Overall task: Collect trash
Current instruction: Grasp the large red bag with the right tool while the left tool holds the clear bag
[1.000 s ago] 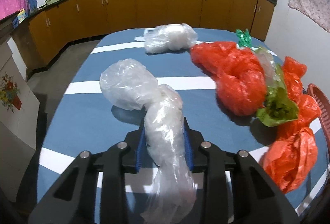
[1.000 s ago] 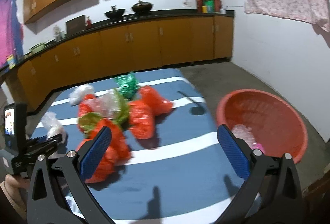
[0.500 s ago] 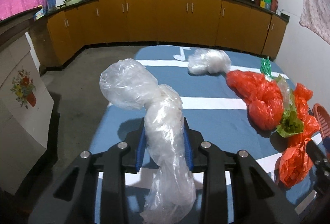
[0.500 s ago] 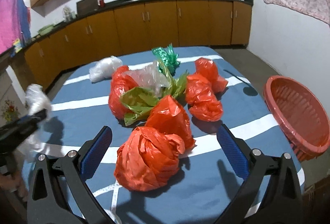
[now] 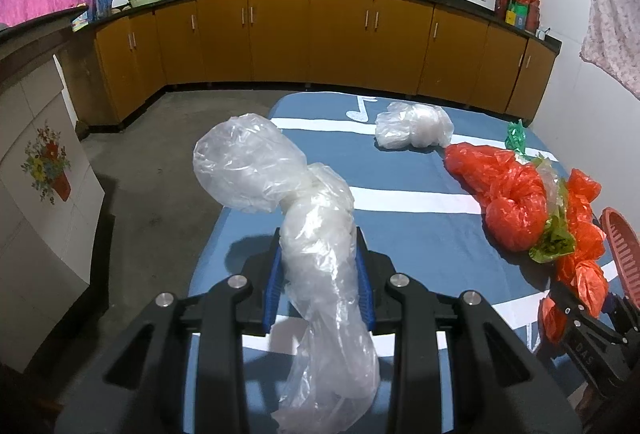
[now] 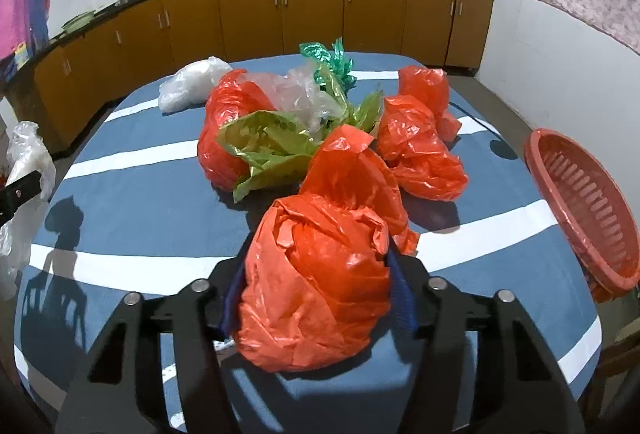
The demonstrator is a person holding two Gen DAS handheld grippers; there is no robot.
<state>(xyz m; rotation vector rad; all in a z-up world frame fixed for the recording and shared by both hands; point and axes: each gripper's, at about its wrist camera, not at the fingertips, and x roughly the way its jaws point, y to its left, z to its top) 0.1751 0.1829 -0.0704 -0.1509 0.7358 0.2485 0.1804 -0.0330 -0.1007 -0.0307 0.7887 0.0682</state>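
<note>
My left gripper [image 5: 318,282] is shut on a crumpled clear plastic bag [image 5: 248,166] and holds it up over the near left corner of the blue striped table [image 5: 400,234]. My right gripper [image 6: 318,294] sits low over the table's near side. Its jaws are closing on a bulging orange plastic bag [image 6: 316,274], and both blue pads touch the bag's sides. In the right wrist view the clear bag [image 6: 28,150] shows at the far left edge.
A pile of orange bags [image 6: 420,150], green bags [image 6: 272,150] and a clear bag [image 6: 188,86] lies mid-table. A red slotted basket [image 6: 584,206] leans off the table's right edge. Brown cabinets [image 5: 340,34] line the far wall, and a white flowered panel [image 5: 36,194] stands at left.
My right gripper came down to the table and its wide jaws closed around the nearest orange bag. My left gripper carried the clear bag up and towards the table's left edge.
</note>
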